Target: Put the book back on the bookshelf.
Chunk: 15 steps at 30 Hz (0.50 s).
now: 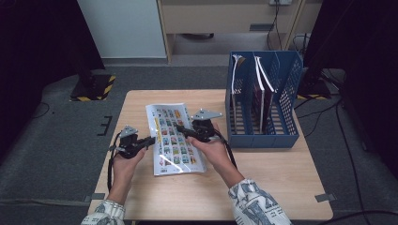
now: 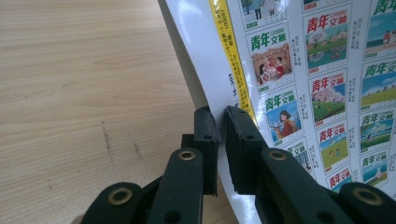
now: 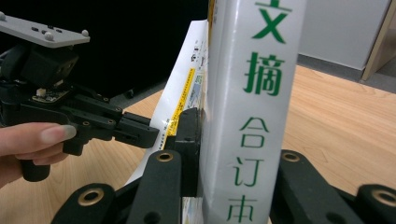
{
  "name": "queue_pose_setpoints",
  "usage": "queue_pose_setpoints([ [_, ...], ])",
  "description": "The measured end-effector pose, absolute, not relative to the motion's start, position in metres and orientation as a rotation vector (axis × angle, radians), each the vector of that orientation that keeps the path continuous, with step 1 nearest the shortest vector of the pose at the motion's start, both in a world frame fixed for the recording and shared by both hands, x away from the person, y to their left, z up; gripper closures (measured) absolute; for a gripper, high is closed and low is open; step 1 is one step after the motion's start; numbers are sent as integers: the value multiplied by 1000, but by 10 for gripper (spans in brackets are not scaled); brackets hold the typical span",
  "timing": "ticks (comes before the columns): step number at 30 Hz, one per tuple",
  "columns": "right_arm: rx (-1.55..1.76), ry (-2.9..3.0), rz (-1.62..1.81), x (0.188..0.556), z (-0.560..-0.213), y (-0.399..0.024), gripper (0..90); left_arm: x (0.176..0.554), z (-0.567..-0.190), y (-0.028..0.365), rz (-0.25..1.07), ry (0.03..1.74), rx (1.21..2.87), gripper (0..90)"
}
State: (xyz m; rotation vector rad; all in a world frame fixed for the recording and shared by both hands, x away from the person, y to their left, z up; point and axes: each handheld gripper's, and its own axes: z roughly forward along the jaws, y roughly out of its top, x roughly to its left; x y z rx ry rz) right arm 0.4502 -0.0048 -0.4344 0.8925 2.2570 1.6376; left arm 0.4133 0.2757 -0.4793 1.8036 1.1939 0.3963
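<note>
Left gripper [image 2: 221, 122] is clamped on the thin cover edge of the book [image 1: 175, 138], its two black pads pressed together with the white, glossy sheet pinched between them. In the high view this left gripper [image 1: 149, 139] sits at the book's 9 o'clock side, held by the left hand [image 1: 123, 161], and the pinched edge curls up off the bench [image 1: 277, 178].

Right gripper [image 3: 236, 135] is closed on the book's spine, a thick white band printed with green characters that stands between its jaws; the left-hand pad lies flat against the spine, while the other pad is hidden behind it. From above, the right gripper [image 1: 180, 128] reaches in from the book's 3 o'clock side, with the right hand [image 1: 213, 149] behind it. The right gripper view also shows the left gripper [image 3: 140, 131] at about 9 o'clock, its tips on the cover's yellow-striped edge, with a fingertip resting on its body.

The book lies near the middle of the bench, between the two grippers, its cover a grid of small coloured pictures. A blue rack [image 1: 263, 101] stands at the book's 2 o'clock, just beside it, with a few books upright in its slots.

The bench is light wood with faint scuffs. Grey carpet surrounds it, a black-and-yellow striped base [image 1: 94, 87] stands on the floor at 10 o'clock, and cables trail at 3 o'clock.
</note>
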Motion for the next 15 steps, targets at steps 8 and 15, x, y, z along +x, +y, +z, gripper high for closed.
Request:
queue_pose_setpoints([
  [8, 886, 2251, 1638, 454, -430, -7, 727, 413, -470, 275, 431, 1183, 1798, 831],
  [15, 893, 2244, 1640, 455, -430, -10, 723, 414, -466, 272, 457, 1177, 1801, 833],
])
